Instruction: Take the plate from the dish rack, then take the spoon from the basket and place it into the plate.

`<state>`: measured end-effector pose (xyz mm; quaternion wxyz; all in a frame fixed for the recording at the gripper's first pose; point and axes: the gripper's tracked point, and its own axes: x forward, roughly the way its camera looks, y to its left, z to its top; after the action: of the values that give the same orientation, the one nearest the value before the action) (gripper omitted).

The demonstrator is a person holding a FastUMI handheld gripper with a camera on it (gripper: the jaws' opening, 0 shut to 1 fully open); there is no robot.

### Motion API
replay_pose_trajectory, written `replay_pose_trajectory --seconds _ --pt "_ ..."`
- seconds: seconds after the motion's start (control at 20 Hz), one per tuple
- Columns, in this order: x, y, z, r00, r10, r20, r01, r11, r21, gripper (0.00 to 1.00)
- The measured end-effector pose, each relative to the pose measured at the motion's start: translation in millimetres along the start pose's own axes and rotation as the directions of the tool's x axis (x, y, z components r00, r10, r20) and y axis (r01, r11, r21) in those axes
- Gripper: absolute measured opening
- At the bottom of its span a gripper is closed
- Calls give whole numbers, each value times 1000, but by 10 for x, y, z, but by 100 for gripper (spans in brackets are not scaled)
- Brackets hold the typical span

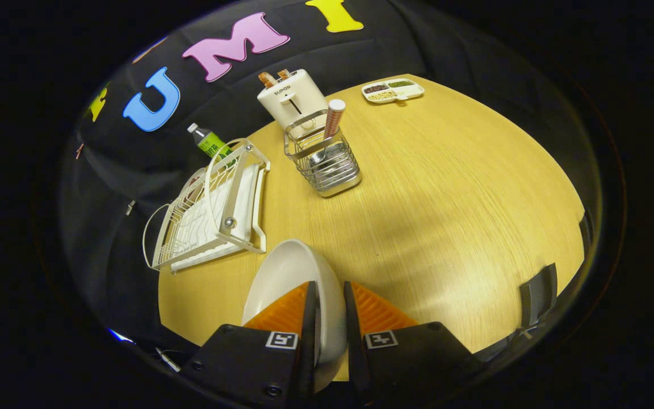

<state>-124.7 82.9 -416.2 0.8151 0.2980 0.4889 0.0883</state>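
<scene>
My gripper (331, 295) is clamped on the rim of a white plate (287, 272), both fingers pressing its edge, holding it tilted just above the near part of the wooden table (446, 216). To the far left sits the white dish rack (213, 210), empty. Beyond the fingers stands a wire basket (327, 165) with the spoon (332, 119) upright in it. Behind it is a toaster (290, 99); far right, a small tray (393, 90).

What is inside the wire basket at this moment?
The wire basket holds a spoon standing upright, its patterned handle rising above the rim. The bowl end shows dimly through the wires. The basket's floor is hidden. The tool grips the plate.
</scene>
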Motion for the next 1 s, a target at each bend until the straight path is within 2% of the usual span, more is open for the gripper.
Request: replay_pose_trajectory --seconds 0.15,0.3,0.4,0.55,0.65,0.85,1.0 --pt "52 -90 -3 997 -71 -5 70 997 -32 40" --pt "66 -274 38 986 -166 6 165 981 -98 42" --pt "36 -264 72 985 -172 19 173 980 -98 45" --pt "-20 -305 142 980 -194 41 197 975 -104 72" --pt "-110 -310 202 977 -202 63 208 971 -113 84" --pt "-377 -187 456 975 -175 140 197 967 -163 93" --pt "-626 -8 862 969 -119 218 174 951 -254 93"
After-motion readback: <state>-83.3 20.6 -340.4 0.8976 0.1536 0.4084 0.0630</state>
